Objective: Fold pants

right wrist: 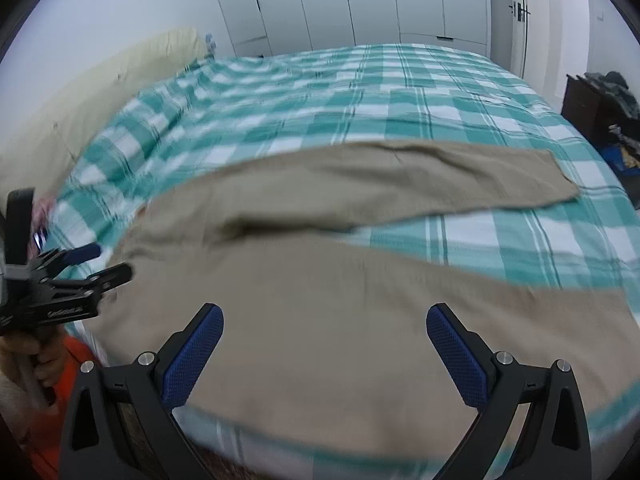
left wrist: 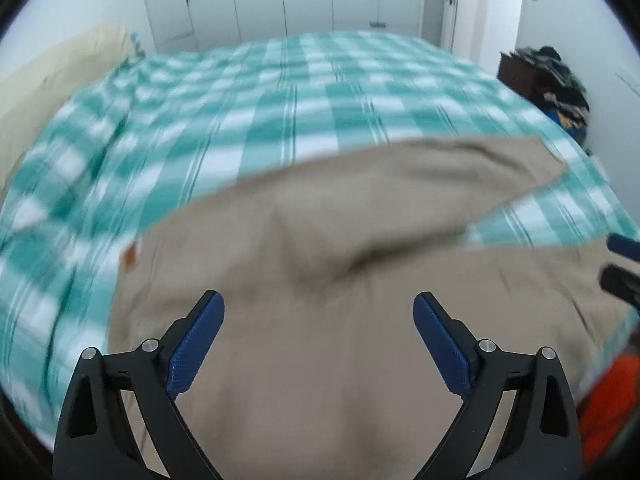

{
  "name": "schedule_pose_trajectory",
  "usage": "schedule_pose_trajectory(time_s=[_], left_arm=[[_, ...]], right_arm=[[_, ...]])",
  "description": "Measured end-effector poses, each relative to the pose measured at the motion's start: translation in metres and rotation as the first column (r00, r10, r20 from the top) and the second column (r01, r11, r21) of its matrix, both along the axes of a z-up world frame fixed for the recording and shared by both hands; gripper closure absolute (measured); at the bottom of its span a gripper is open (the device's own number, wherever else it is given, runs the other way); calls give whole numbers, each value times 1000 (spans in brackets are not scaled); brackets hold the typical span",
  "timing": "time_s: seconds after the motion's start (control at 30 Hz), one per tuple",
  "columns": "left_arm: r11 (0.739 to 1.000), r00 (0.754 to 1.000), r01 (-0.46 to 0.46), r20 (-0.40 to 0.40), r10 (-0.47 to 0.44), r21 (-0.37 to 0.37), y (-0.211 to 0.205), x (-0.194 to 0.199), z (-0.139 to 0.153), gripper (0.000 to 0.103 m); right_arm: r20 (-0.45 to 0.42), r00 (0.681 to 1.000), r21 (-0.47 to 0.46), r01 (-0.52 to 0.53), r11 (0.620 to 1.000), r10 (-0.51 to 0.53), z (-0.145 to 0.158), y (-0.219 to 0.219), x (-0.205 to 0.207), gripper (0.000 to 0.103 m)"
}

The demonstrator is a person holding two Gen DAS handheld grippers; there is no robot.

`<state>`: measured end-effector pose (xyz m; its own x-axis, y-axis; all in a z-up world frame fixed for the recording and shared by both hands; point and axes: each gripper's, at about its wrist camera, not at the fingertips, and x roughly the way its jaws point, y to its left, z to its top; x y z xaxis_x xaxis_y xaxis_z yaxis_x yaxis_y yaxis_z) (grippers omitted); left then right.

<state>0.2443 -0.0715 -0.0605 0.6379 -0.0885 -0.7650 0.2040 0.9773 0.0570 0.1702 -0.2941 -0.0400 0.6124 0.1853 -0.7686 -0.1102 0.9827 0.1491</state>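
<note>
The khaki pants (right wrist: 320, 280) lie spread on the bed (right wrist: 360, 92), across its near part, with the two legs running off to the right and parting in a V. The right wrist view shows this best: the far leg reaches out flat to a squared hem near the bed's right side, the near leg runs along the near edge, and a wedge of green-and-white checked cover shows between them. In the left wrist view the pants (left wrist: 320, 248) fill the lower half, much blurred, with a soft fold near the crotch and a small orange-brown mark at their left edge that the other view does not make clear.

The left hand-held gripper (left wrist: 319, 336) is wide open over the cloth with nothing between its blue pads; whether it touches the fabric cannot be told. The right hand-held gripper (right wrist: 325, 344) is likewise spread wide, empty, over the waist end near the bed's edge.

Each view catches the other tool. The right wrist view shows the left hand-held gripper (right wrist: 108, 264) from the side at the pants' left edge, jaws apart, held by a hand (right wrist: 44, 360) next to an orange sleeve. The left wrist view shows only the tips of the right hand-held gripper (left wrist: 624, 264) at its right border.

Beyond the bed stand white wardrobe doors (right wrist: 360, 0); a cream pillow (right wrist: 100, 92) lies at the left, and a dark stand (right wrist: 600, 112) heaped with clothes at the right.
</note>
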Motion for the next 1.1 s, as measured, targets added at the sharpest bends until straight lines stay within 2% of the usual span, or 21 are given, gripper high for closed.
schedule_pose_trajectory(time_s=[0.1, 0.2, 0.23, 0.27, 0.33, 0.37, 0.43, 0.53, 0.6, 0.63, 0.67, 0.73, 0.77, 0.83, 0.87, 0.93, 1.03, 1.07, 1.1], left_arm=[[998, 998, -60, 8, 60, -7, -14, 58, -21, 7], [987, 987, -158, -27, 159, 36, -13, 111, -64, 8], [980, 979, -189, -66, 193, 64, -9, 125, -86, 10], [976, 972, -203, -108, 210, 77, -4, 132, -103, 11], [977, 957, -210, -196, 215, 48, 8, 138, -140, 9], [979, 963, -203, -177, 204, 27, 13, 132, -150, 8], [983, 977, -185, -110, 184, 7, 15, 119, -152, 8], [983, 977, -186, -102, 185, 0, 15, 116, -152, 7], [982, 979, -187, -88, 185, -8, 16, 115, -153, 7], [982, 979, -187, -79, 185, -10, 16, 114, -154, 6], [982, 980, -187, -72, 185, -12, 15, 113, -155, 5], [982, 980, -187, -67, 185, -22, 17, 114, -155, 5], [982, 981, -187, -66, 185, -26, 17, 115, -155, 4], [982, 981, -187, -64, 185, -31, 14, 120, -157, 4], [982, 981, -187, -62, 185, -33, 14, 121, -158, 3], [982, 981, -187, -59, 184, -37, 14, 121, -158, 3], [981, 981, -187, -56, 185, -42, 15, 121, -159, 3], [981, 981, -187, -55, 185, -44, 15, 121, -160, 2], [981, 981, -187, -53, 185, -46, 15, 121, -160, 2]], right_arm=[[45, 999, 57, -3, 998, 0, 5, -13, 51, 2], [53, 998, 77, -26, 997, 22, 3, -12, 107, 2], [54, 997, 94, -61, 994, 56, -1, -8, 129, 2], [59, 994, 114, -98, 989, 92, -6, -3, 148, 2], [56, 986, 158, -167, 973, 160, -20, 3, 176, 2], [41, 980, 187, -201, 962, 197, -32, 5, 193, 2], [-17, 970, 223, -235, 946, 244, -64, 0, 225, 2], [-120, 957, 191, -239, 952, 264, -109, -36, 262, 3], [-160, 968, 117, -174, 978, 192, -130, -94, 281, 5], [-164, 975, 94, -137, 986, 151, -134, -124, 286, 9], [-162, 984, 64, -69, 996, 79, -136, -172, 291, 12], [-160, 984, -40, 75, 996, -81, -131, -237, 294, 12], [-158, 962, -160, 200, 967, -225, -127, -280, 296, 12], [-127, 922, -259, 324, 910, -364, -115, -327, 297, 11], [-101, 913, -263, 359, 895, -396, -105, -347, 297, 11], [-70, 915, -225, 373, 900, -397, -92, -364, 302, 11], [-98, 925, -183, 344, 921, -366, -93, -364, 323, 14], [-133, 917, -192, 348, 918, -375, -102, -365, 331, 17], [-161, 908, -199, 353, 914, -386, -109, -368, 335, 33]])
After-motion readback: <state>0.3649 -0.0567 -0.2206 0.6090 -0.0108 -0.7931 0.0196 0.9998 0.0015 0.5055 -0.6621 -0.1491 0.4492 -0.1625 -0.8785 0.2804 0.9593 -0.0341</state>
